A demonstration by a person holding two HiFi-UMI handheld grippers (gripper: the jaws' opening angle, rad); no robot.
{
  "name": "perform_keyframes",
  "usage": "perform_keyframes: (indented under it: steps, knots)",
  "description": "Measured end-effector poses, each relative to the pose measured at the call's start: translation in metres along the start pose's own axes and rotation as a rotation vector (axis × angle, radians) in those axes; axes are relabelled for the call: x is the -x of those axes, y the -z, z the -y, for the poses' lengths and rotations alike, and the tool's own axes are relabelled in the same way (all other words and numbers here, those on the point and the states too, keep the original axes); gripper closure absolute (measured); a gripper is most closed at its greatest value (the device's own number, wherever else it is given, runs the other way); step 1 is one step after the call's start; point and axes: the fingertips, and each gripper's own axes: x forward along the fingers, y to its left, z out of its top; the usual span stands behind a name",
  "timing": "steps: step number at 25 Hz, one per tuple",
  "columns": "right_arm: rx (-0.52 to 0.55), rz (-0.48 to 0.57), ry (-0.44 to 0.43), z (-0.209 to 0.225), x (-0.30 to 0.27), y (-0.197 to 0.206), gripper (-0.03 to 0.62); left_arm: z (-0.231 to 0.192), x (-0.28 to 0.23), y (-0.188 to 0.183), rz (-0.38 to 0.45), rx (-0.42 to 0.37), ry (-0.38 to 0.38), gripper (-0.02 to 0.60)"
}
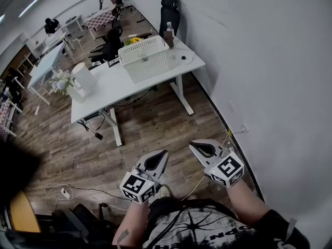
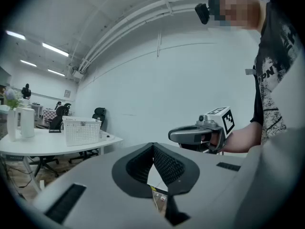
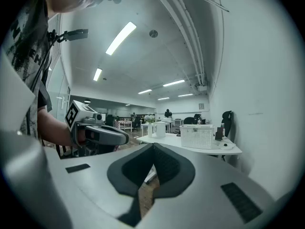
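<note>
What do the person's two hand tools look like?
The left gripper and right gripper are light grey, pointed shells. Their fingers have black ribbed linings. A white cube with black square markers sits behind each. The person wears a black T-shirt.

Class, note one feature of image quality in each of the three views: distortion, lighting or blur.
Head view: fisheye curves the white desk and the wall; a dark blur fills the lower left. Left gripper view: round black vignette, even light from ceiling strip lights, and the left hand-held gripper looms huge up close. Right gripper view: same vignette; one ceiling light glares brightly.
</note>
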Motion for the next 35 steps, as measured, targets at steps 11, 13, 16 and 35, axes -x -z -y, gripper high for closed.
perform_keyframes:
  steps: [11,13,16,35]
  knots:
    - [-0.023,0.020,-0.006,0.011,-0.001,-0.002,0.571,0.000,-0.011,-0.003,0.002,-0.004,0.002,0.571]
    - [-0.021,0.020,-0.011,0.012,-0.001,-0.001,0.571,0.001,-0.014,-0.003,0.001,-0.003,0.003,0.571]
    - [-0.019,0.020,-0.015,0.013,0.001,0.000,0.571,0.002,-0.017,-0.004,0.002,-0.004,0.002,0.571]
    - [-0.029,0.029,-0.006,0.033,-0.001,0.002,0.571,-0.008,-0.038,-0.005,-0.006,-0.005,0.015,0.571]
